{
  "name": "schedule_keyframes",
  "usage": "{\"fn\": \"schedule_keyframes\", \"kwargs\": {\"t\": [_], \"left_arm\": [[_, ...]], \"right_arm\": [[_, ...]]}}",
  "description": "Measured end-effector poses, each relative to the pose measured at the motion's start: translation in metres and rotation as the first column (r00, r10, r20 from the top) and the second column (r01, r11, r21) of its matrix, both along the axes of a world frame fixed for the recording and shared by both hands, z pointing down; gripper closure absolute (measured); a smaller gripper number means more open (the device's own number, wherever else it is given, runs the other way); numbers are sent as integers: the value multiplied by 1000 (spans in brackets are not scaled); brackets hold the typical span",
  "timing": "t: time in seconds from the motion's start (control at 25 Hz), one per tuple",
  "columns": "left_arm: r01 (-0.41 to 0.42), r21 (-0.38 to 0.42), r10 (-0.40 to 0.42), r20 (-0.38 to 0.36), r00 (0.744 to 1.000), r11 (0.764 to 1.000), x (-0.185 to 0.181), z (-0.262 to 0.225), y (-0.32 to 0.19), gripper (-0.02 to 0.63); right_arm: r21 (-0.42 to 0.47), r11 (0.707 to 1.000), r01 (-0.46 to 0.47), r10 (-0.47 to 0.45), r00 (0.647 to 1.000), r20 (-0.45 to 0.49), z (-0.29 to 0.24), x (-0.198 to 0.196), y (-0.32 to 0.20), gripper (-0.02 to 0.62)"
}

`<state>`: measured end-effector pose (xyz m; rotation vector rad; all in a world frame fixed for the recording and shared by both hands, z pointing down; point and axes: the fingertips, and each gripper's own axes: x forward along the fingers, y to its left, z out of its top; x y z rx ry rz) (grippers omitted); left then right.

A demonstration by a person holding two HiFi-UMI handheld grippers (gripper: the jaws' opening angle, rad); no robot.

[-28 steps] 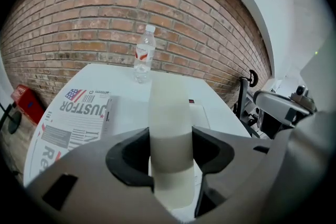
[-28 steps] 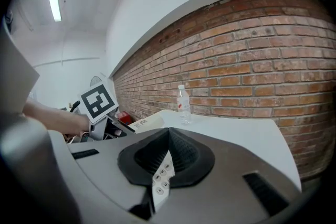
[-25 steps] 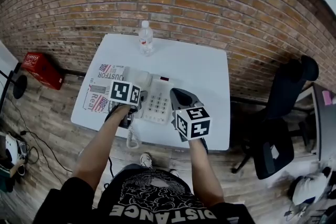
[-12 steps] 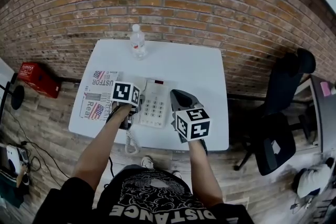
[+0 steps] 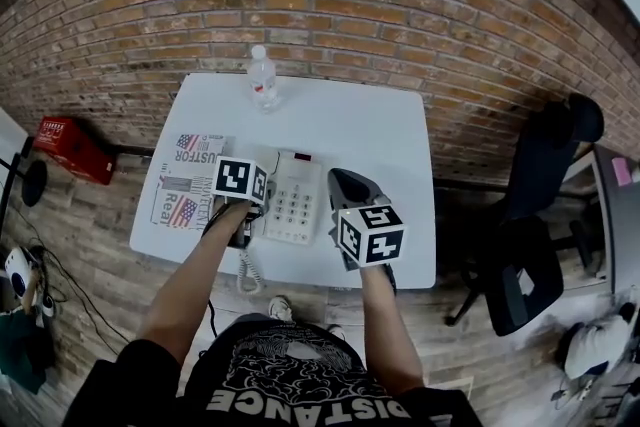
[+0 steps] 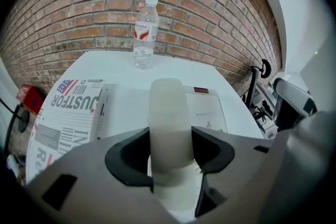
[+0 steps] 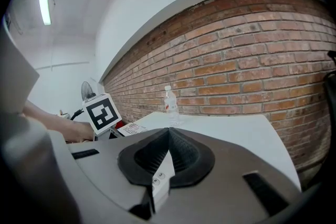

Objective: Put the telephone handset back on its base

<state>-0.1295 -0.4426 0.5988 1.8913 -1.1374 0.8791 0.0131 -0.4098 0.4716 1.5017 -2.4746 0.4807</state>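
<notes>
The cream telephone handset (image 6: pixel 169 113) runs lengthwise between the jaws of my left gripper (image 6: pixel 170 147), which is shut on it. It sits over the left side of the white telephone base (image 6: pixel 209 113); I cannot tell whether it rests in the cradle. In the head view the left gripper (image 5: pixel 255 203) is at the left edge of the base (image 5: pixel 296 200), and the coiled cord (image 5: pixel 248 267) hangs over the table's front edge. My right gripper (image 5: pixel 346 183) hovers just right of the base. Its jaws (image 7: pixel 168 139) are shut with nothing held.
A water bottle (image 5: pixel 263 79) stands at the back of the white table (image 5: pixel 380 135). A newspaper (image 5: pixel 185 180) lies left of the phone. On the floor are a red box (image 5: pixel 68 147) at left and a black office chair (image 5: pixel 535 215) at right. A brick wall is behind.
The head view has shifted a little. Both grippers hold almost the same places by the phone, and the left one stays shut on the handset.
</notes>
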Motion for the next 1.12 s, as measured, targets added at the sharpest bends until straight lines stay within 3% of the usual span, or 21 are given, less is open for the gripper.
{"fn": "schedule_keyframes", "kwargs": {"t": [0.68, 1.12], "left_arm": [[-10, 13, 11, -122, 993, 1000, 2, -7, 3, 359], [36, 138, -13, -163, 987, 990, -7, -49, 6, 359]], "right_arm": [[-8, 1000, 14, -14, 1000, -7, 1, -1, 9, 595], [-2, 999, 54, -54, 998, -26, -7, 0, 19, 595]]}}
